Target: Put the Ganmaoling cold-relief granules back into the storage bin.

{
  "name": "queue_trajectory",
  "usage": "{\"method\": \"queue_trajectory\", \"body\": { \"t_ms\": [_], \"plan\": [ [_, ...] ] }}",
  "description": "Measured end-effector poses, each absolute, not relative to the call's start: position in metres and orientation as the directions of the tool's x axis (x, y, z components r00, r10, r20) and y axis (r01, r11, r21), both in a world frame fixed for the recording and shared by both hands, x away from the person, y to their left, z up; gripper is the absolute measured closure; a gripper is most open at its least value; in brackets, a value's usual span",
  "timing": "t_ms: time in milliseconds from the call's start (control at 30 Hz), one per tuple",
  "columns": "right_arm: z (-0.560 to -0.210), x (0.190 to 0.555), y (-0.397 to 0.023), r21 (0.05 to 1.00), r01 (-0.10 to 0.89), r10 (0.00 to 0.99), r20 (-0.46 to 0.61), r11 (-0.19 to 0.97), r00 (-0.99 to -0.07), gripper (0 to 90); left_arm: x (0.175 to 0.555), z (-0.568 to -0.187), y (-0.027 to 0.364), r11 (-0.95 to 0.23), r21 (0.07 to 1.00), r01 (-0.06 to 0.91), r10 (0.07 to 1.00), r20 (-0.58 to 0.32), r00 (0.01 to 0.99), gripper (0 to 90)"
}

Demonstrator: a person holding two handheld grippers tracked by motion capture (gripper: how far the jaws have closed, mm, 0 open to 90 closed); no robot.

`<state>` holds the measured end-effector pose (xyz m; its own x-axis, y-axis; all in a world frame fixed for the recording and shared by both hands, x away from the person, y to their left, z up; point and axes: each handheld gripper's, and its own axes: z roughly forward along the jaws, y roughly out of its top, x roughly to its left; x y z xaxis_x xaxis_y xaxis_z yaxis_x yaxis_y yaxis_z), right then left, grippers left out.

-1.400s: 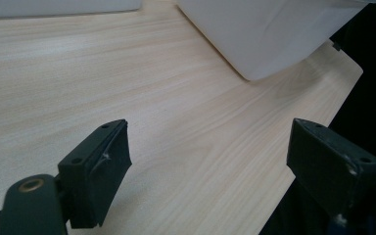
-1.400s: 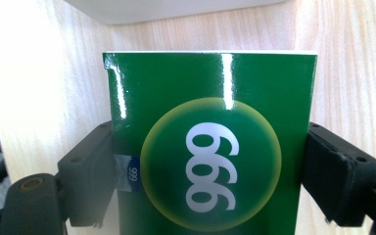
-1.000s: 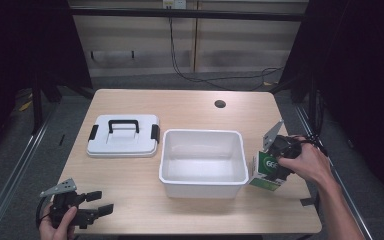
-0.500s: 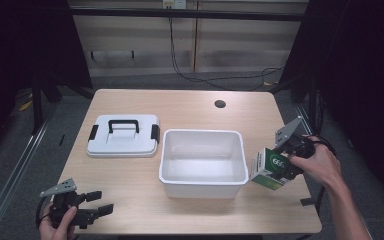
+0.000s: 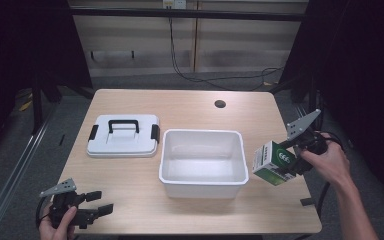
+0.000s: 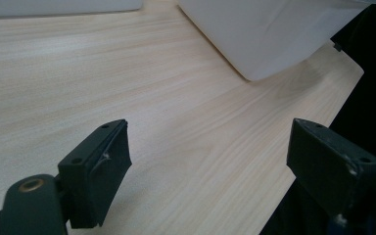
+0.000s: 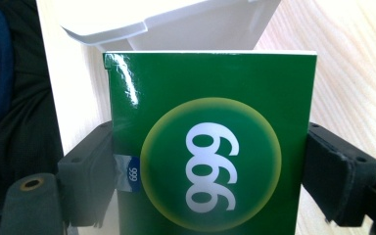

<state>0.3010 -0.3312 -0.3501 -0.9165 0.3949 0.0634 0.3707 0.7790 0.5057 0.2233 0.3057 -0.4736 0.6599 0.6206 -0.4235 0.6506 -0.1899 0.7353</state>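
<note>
Green box (image 5: 273, 163) held in the right tongs (image 5: 292, 156), off the table (image 5: 190, 107), just beside the right wall of the white tub (image 5: 201, 182). Box tilted, its white end toward the tub, green face with the round "999" mark turned up. No contact with the tub that can be made out.

Right gripper view: jaws clamped on the two narrow sides of the green box (image 7: 210, 142), one pad against each side. Tub rim (image 7: 166, 19) shows just past the box's far edge; table wood to the right.

Left tongs (image 5: 94, 210) low at the near left corner of the table, held in the person's left hand (image 5: 55, 227), well apart from box and tub. Left gripper view: jaws wide apart, nothing between them, bare table wood (image 6: 176, 122) under them; corner of the tub (image 6: 269, 34) farther off.

White lid with black handle (image 5: 123, 135) lies flat on the table, left of the tub, close beside it.
</note>
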Motion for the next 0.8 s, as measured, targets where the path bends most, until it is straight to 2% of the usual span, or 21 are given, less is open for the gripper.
{"method": "queue_trajectory", "body": {
  "t_ms": [400,800],
  "plan": [
    [-0.335,0.294,-0.339,0.562,0.347,0.401,0.030,0.751,-0.916,16.0,0.223,-0.473,0.306,-0.186,0.737,0.650,0.621,-0.425,0.659,16.2],
    [-0.318,0.291,-0.344,0.666,0.299,0.406,-0.006,0.683,-0.914,16.0,0.223,-0.474,0.306,-0.183,0.734,0.654,0.623,-0.428,0.655,16.2]
  ]
}}
